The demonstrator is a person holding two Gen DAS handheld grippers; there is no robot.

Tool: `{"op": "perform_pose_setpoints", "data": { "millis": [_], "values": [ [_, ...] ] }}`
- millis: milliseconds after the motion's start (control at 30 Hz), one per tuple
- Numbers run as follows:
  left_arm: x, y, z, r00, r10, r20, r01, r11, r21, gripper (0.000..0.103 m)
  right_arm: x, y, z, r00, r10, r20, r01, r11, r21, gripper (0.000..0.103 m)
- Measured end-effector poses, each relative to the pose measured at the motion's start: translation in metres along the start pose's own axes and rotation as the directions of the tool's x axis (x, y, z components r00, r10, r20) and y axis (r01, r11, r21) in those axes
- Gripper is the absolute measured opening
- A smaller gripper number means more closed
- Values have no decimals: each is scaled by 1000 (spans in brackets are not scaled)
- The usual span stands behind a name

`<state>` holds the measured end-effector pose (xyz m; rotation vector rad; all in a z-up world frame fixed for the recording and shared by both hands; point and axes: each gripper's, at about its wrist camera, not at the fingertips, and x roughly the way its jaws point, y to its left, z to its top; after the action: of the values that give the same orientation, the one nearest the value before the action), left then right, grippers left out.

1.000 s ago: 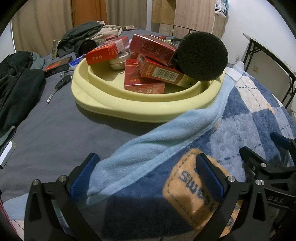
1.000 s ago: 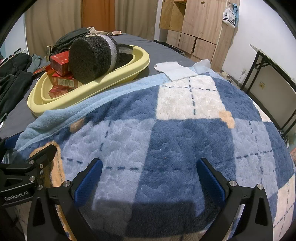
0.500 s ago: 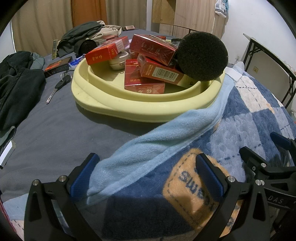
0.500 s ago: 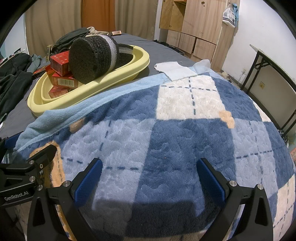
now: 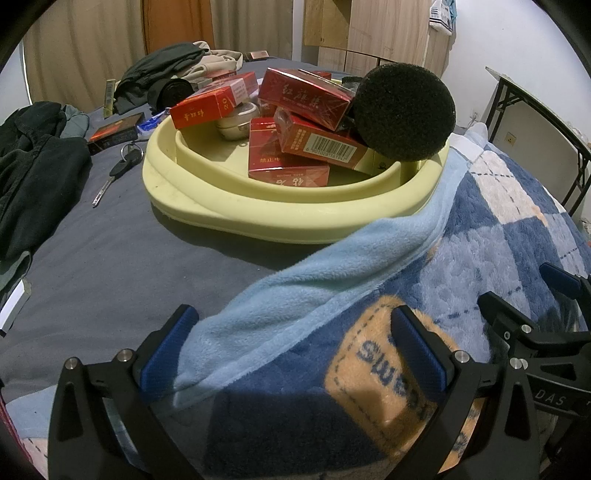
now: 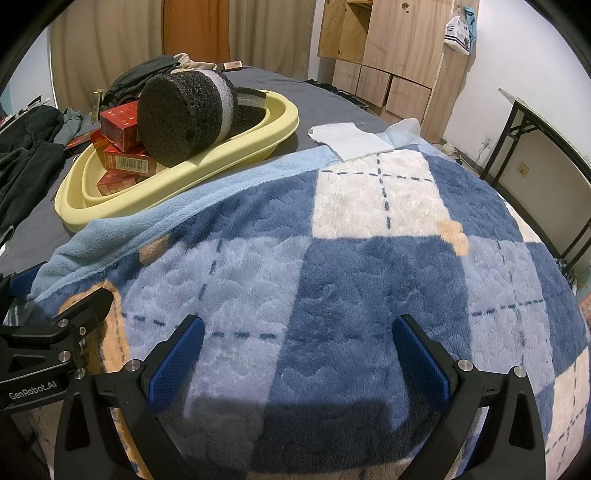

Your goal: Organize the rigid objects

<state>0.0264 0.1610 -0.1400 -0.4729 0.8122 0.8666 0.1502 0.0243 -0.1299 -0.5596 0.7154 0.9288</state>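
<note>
Note your left gripper (image 5: 295, 347) and right gripper (image 6: 299, 354): fingers spread, holding nothing, over the blanket (image 6: 369, 258). Red boxes (image 5: 306, 96) and foam cylinder (image 5: 404, 110) crowd the yellow basin (image 5: 258, 218); seemingly loosely stacked, a nudge could topple them.

A home bedroom: blanket (image 6: 332, 258) on bed, wooden wardrobe (image 6: 399, 40), curtains (image 6: 110, 33).

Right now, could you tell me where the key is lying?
In the left wrist view, the key lies on the grey bedsheet, just left of the yellow tray, between it and the dark clothes.
</note>
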Motion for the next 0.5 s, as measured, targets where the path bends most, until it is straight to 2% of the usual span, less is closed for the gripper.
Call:
{"op": "perform_pose_setpoints", "data": {
  "millis": [500],
  "values": [
    [0,0,0,1000,-1,0,1,1000,0,103,0,0,0,1000,-1,0,1,1000,0,103]
  ]
}}
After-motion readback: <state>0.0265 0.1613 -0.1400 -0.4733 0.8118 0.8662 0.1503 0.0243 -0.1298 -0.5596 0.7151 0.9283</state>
